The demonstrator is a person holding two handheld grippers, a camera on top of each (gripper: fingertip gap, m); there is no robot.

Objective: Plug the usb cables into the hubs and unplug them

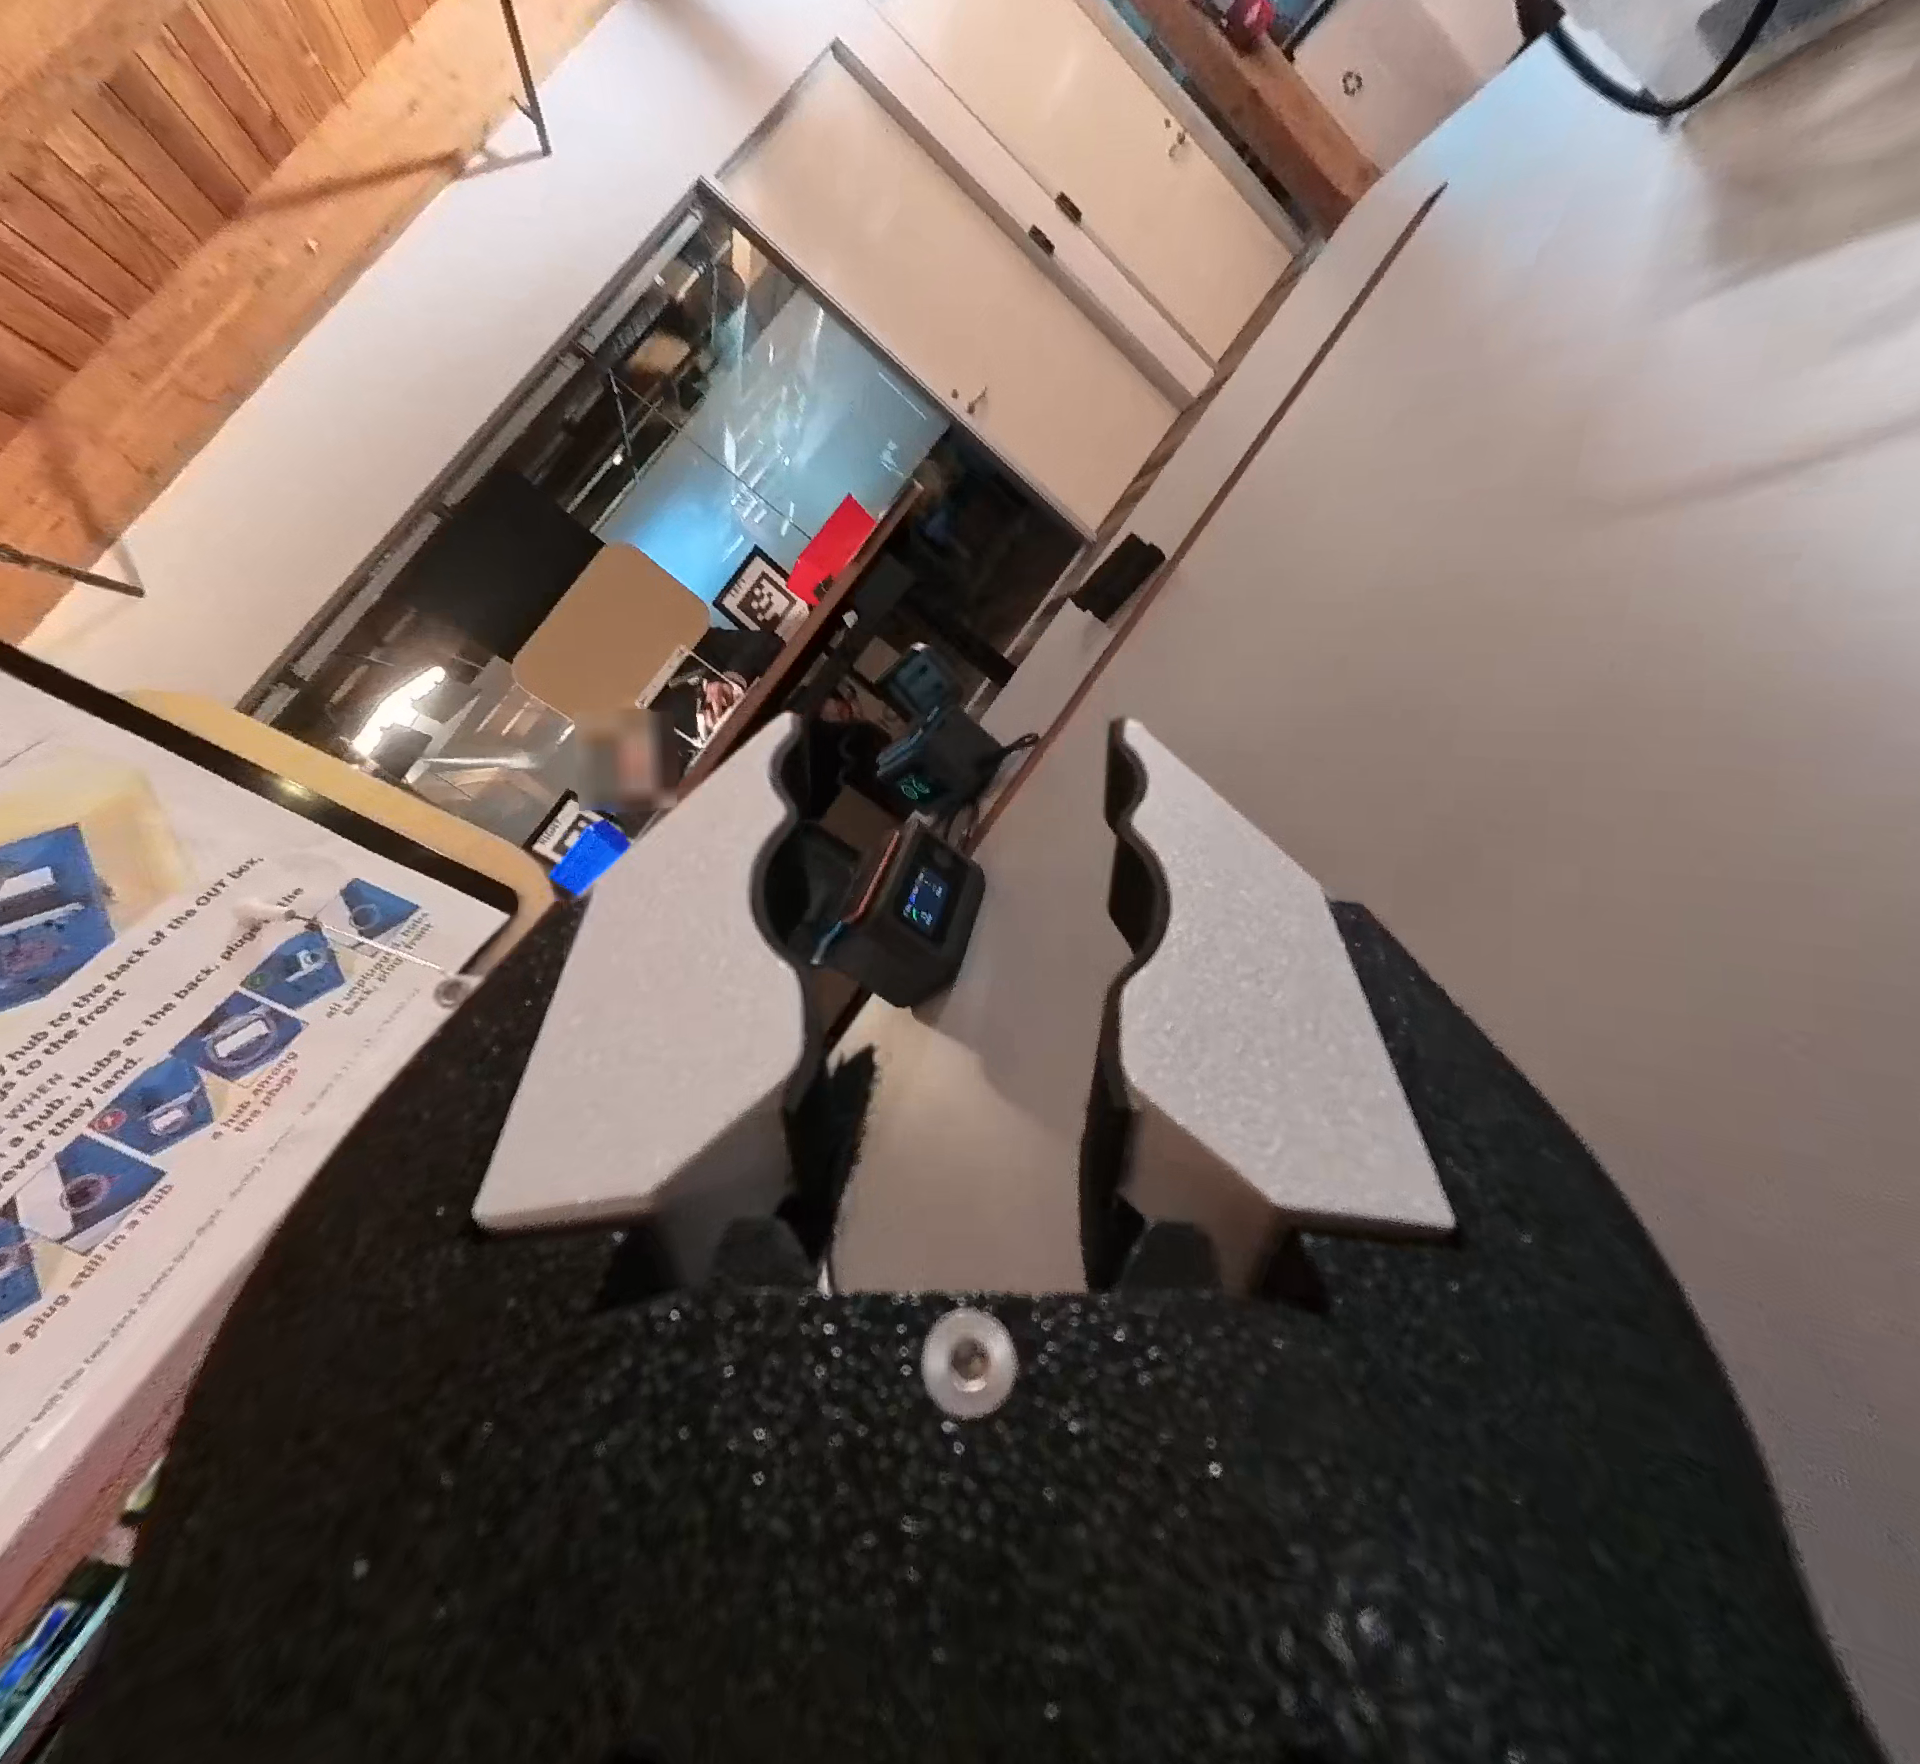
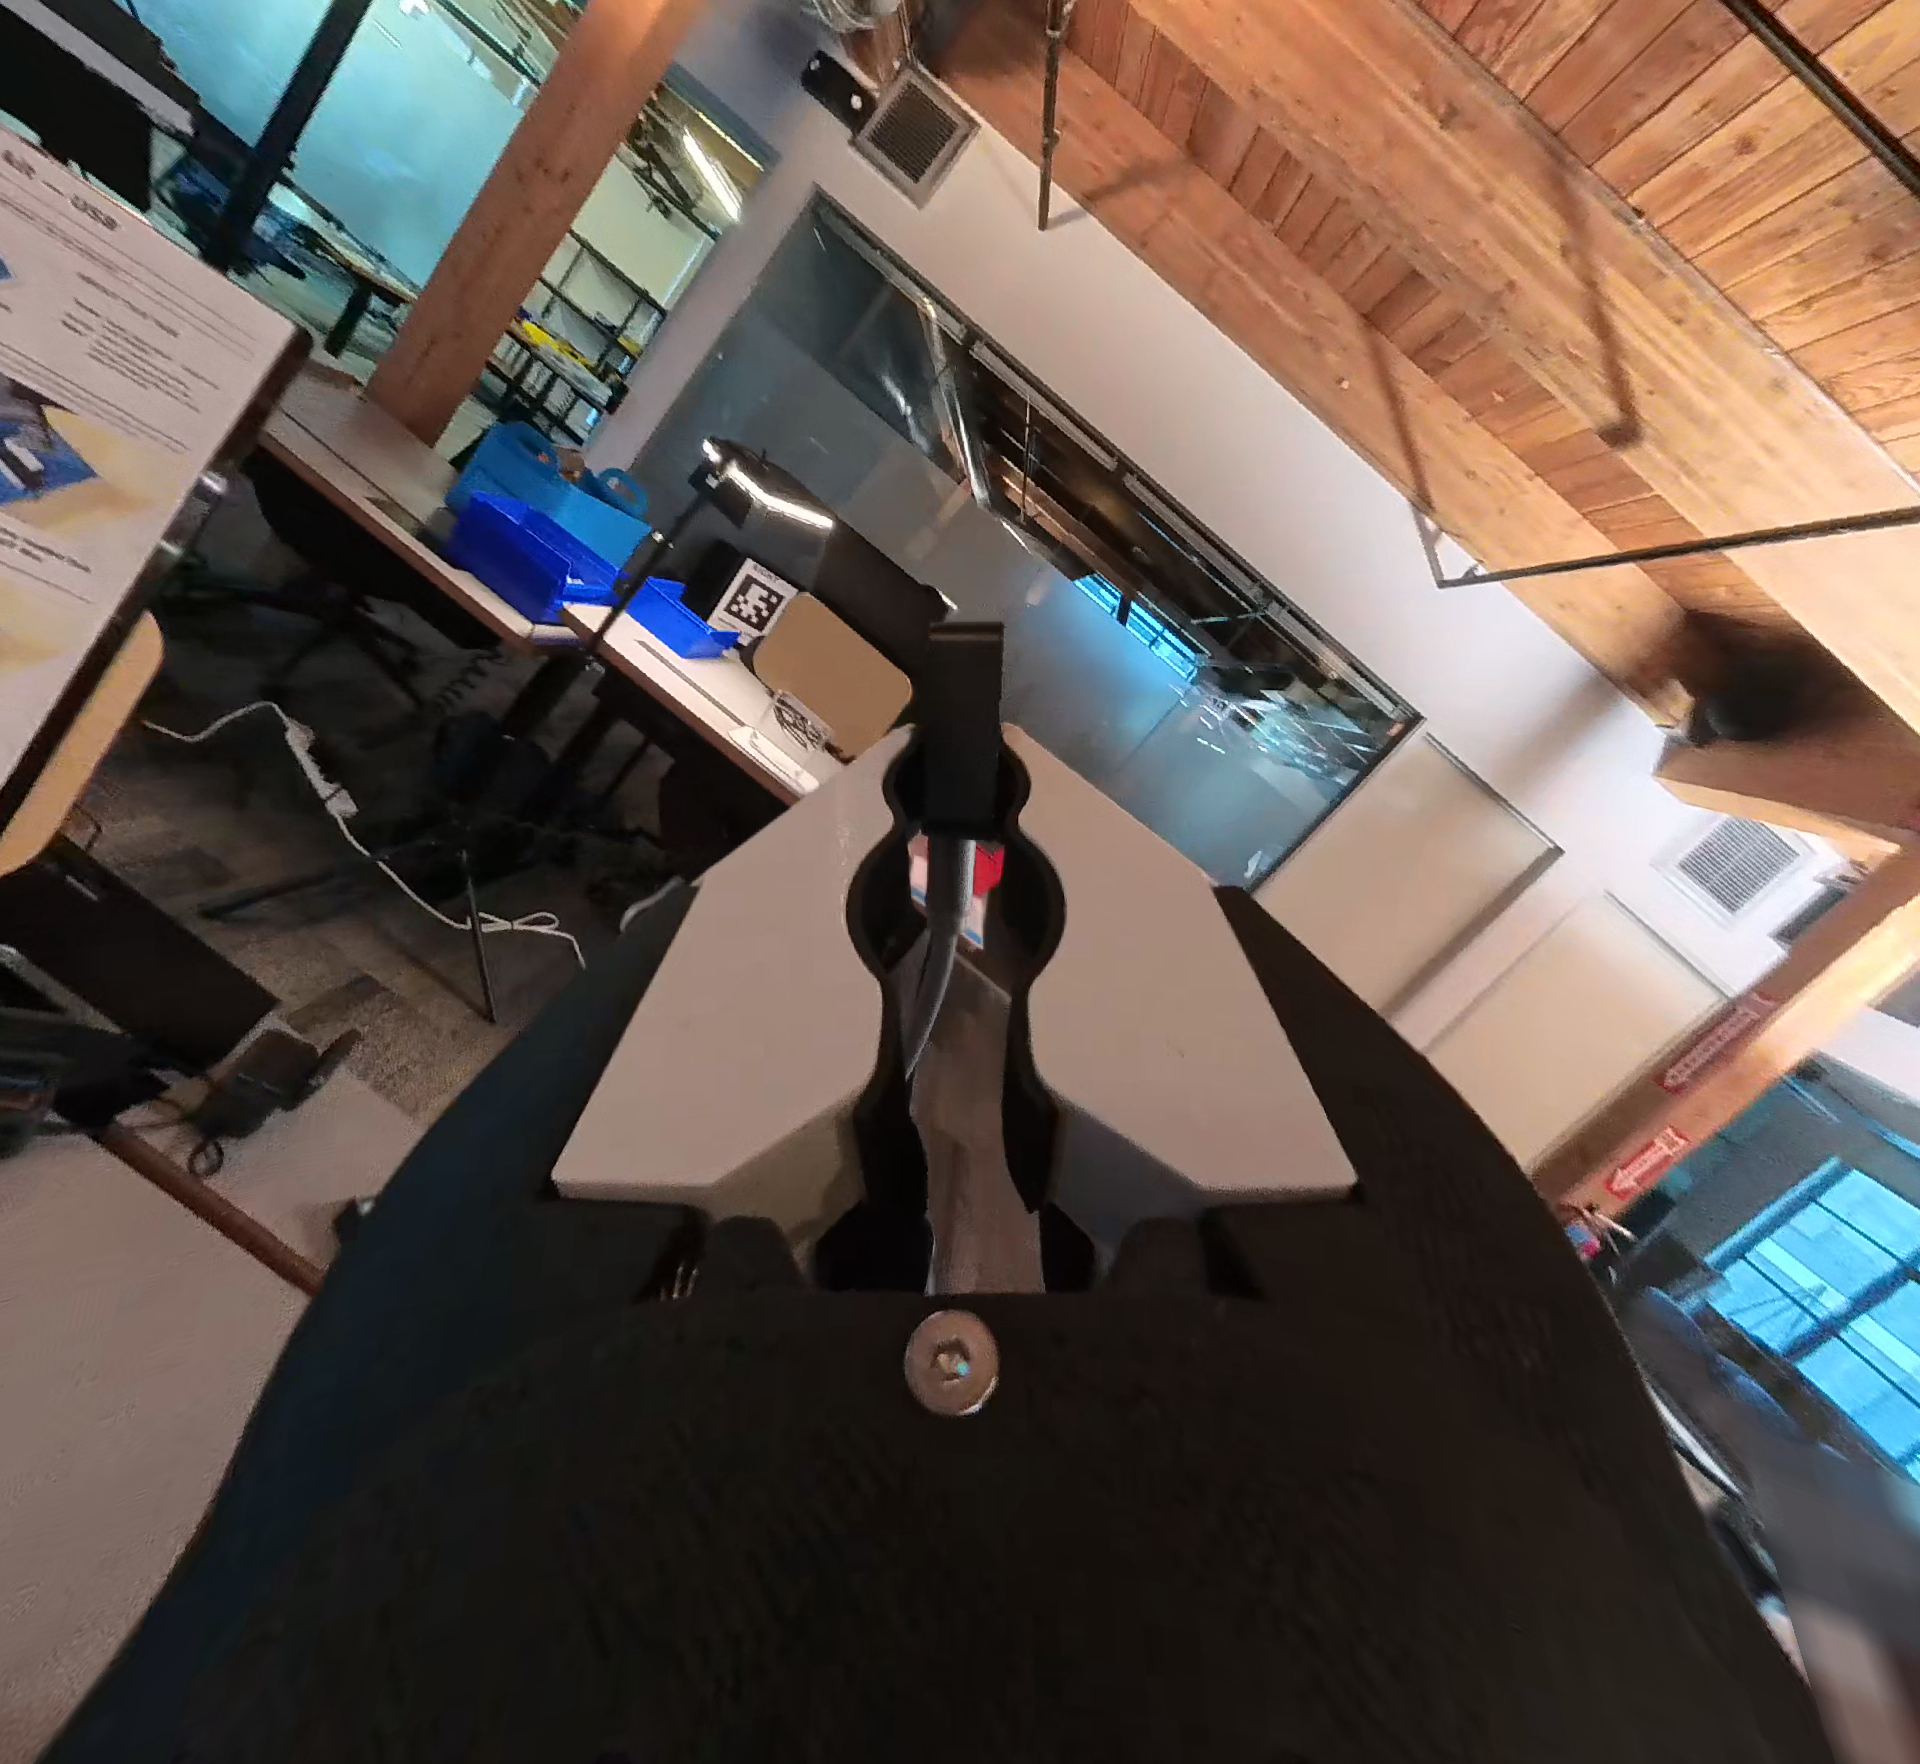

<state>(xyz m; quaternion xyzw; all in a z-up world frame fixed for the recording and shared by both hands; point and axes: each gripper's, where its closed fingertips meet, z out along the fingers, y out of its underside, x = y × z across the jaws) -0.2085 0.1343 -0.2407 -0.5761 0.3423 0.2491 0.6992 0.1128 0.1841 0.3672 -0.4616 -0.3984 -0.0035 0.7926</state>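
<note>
Left gripper (image 1: pixel 951 893): its two grey fingers stand spread apart and hold nothing; it is tilted up toward the room.
Seen only in the left wrist view: a small black box-shaped device with a lit screen (image 1: pixel 914 925) sits at the edge of the white worktop (image 1: pixel 1507 675), between the fingers in the picture but farther off. A printed instruction sheet with blue pictures (image 1: pixel 156 1039) is at the left.
Right gripper (image 2: pixel 958 779): pressed together on a black rectangular USB plug (image 2: pixel 964 727), which sticks out past the fingertips.
Cable: the thin black cable (image 2: pixel 940 945) runs from the plug back between the fingers.
Seen only in the right wrist view: blue plastic bins (image 2: pixel 551 540) on a far table.
Hub: cannot be seen in either view.
</note>
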